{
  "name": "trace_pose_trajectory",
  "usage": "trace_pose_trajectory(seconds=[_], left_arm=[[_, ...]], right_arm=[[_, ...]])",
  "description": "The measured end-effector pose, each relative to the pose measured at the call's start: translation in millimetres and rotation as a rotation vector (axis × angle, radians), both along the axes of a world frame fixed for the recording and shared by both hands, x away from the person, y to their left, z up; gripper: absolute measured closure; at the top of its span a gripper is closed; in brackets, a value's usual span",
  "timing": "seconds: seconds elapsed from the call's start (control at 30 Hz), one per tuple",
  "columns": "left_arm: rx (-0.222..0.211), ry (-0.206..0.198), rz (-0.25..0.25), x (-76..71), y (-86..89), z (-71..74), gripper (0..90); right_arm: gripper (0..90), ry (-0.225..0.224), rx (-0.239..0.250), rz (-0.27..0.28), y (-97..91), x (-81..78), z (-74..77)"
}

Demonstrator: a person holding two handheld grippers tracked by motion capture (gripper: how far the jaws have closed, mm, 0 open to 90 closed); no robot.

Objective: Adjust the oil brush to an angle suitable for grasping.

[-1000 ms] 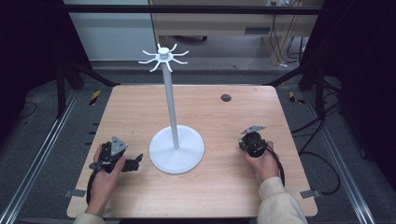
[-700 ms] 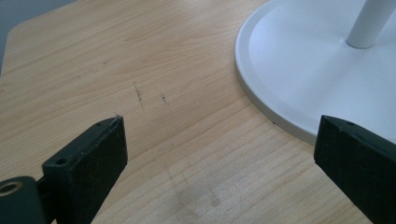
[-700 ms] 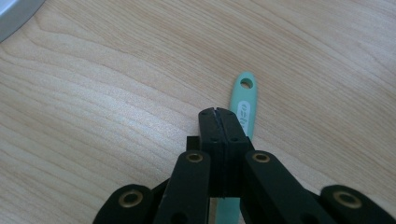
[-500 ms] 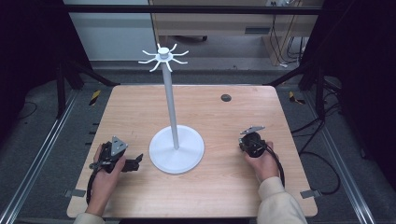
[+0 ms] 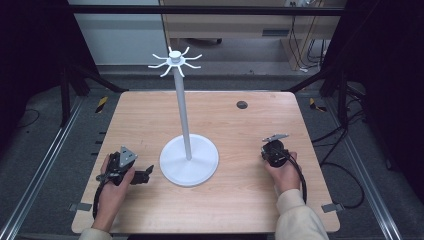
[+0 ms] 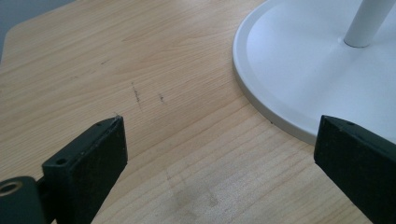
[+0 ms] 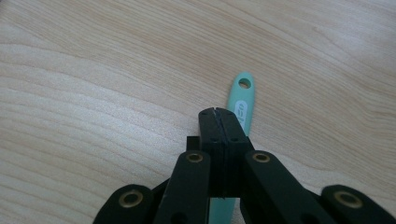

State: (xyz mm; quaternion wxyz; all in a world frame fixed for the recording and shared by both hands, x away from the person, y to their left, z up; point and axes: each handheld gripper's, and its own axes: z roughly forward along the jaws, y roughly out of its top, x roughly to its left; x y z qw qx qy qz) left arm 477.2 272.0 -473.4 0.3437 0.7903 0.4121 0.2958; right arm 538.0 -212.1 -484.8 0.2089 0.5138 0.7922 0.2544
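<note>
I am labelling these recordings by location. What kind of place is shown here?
Probably a lab or workshop recording station: a bare wooden table inside a dark metal frame, cables on the floor behind, and a hand-held claw at each side.

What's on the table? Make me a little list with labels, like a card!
Table: light wood
Middle: white stand with a round base, a tall pole and little hooks on top
Left gripper: jaws wide open, next to the stand's base
Right gripper: jaws pressed together above a mint-green handle with a hole at its end
Far edge: small dark round spot
</note>
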Motion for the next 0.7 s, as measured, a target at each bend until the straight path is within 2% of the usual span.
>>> trace_pose_trajectory(seconds=[0.3,0.7], left_arm=[[-0.001,0.001,-0.001,0.1,0.0,-0.1,2.3],[-0.002,0.001,0.000,0.1,0.1,-0.2,2.3]], right_arm=[[90.0,0.008,0.006,-0.029,-1.3,0.7,0.4],[89.7,0.004,-0.003,-0.031,-1.1,0.2,0.4]])
